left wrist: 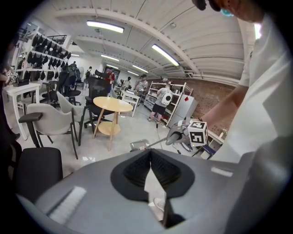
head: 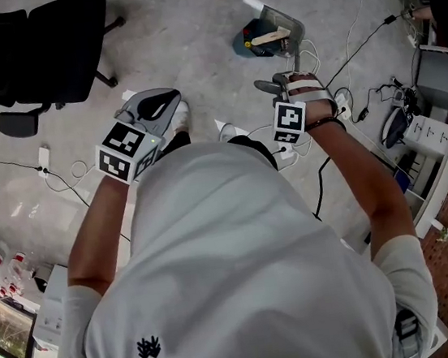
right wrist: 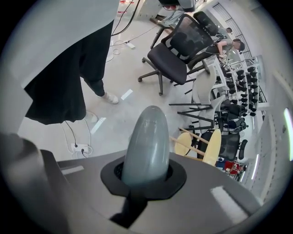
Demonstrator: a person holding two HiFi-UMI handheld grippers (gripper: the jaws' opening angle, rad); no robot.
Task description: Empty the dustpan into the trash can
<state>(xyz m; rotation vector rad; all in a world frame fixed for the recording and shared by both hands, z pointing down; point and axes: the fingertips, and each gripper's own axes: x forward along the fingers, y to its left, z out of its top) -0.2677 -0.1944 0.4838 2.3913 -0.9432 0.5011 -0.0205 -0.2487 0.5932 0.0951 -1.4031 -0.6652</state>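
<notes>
Head view: a wide patch of bare grey floor (head: 188,31) is seen ahead of the person, between the black office chair (head: 43,50) on the left and the cables (head: 353,42) on the right. The dustpan (head: 281,23) is found on that floor, far ahead of the feet. It is touching or just beside a dark blue trash can (head: 251,41); which one cannot be told. The right edge of the floor is crowded by a white shelf (head: 437,150).

The dustpan's grey handle (right wrist: 147,141) is squeezed tight by the right gripper (right wrist: 144,176), whose jaws are closed round it. The left gripper (left wrist: 150,157) is held with its jaws together at the tips, and nothing is caught between them.

The floor near the feet is hidden by the person's white shirt (head: 242,253). What lies in the can is too small to be named.

In the left gripper view a round wooden table (left wrist: 112,104) and a grey chair (left wrist: 48,119) are seen farther off.
</notes>
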